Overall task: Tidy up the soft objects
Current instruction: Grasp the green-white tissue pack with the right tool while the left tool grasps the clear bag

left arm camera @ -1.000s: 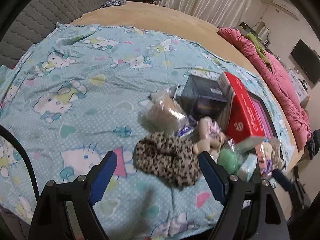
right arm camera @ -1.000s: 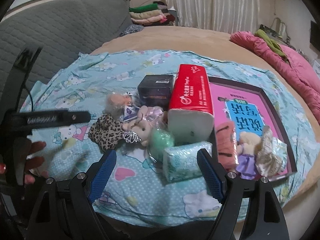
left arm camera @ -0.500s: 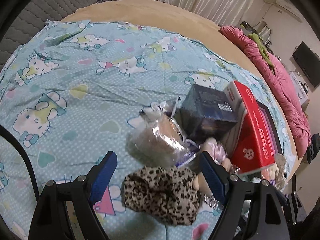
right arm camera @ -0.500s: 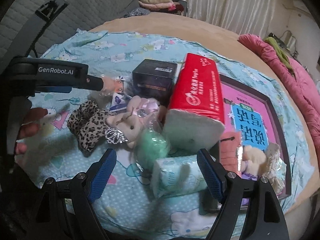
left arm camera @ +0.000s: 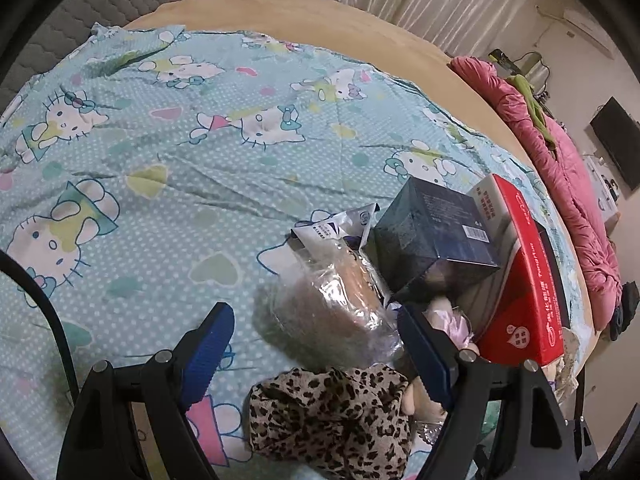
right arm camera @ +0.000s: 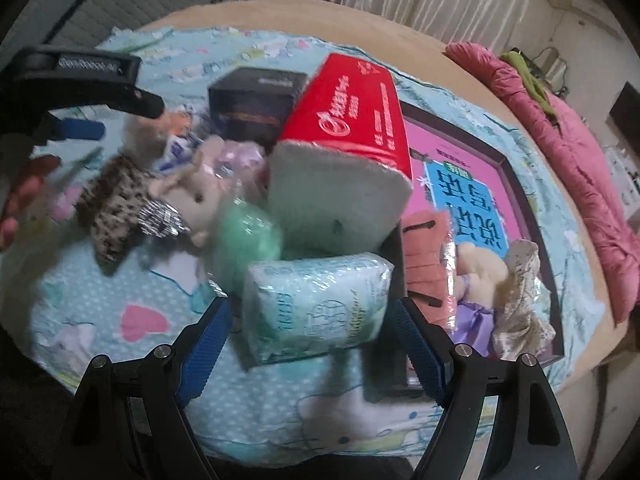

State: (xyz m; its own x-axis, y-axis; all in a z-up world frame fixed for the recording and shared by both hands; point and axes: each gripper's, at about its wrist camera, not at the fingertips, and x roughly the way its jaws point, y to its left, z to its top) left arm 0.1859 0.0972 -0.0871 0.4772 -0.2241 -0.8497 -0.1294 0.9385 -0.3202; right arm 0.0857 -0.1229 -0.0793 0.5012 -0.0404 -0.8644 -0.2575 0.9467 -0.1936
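Note:
My left gripper is open, its blue pads either side of a brown plush wrapped in clear plastic, not pressing it. A leopard-print soft item lies just below. My right gripper is open above a pale green tissue pack, which sits between its pads without contact. Beside it are a green fluffy ball, a beige plush doll, the leopard item and a red tissue pack. The left gripper shows at the left of the right wrist view.
A dark box and the red pack stand right of the plush. A pink-framed board holds a bagged doll and a pink knit item. A cartoon-cat sheet covers the bed; a pink quilt lies right.
Both grippers have come down toward the pile. The left one slid forward from the leopard item to the bagged brown plush. The right one closed in on the green tissue pack. Both stayed open.

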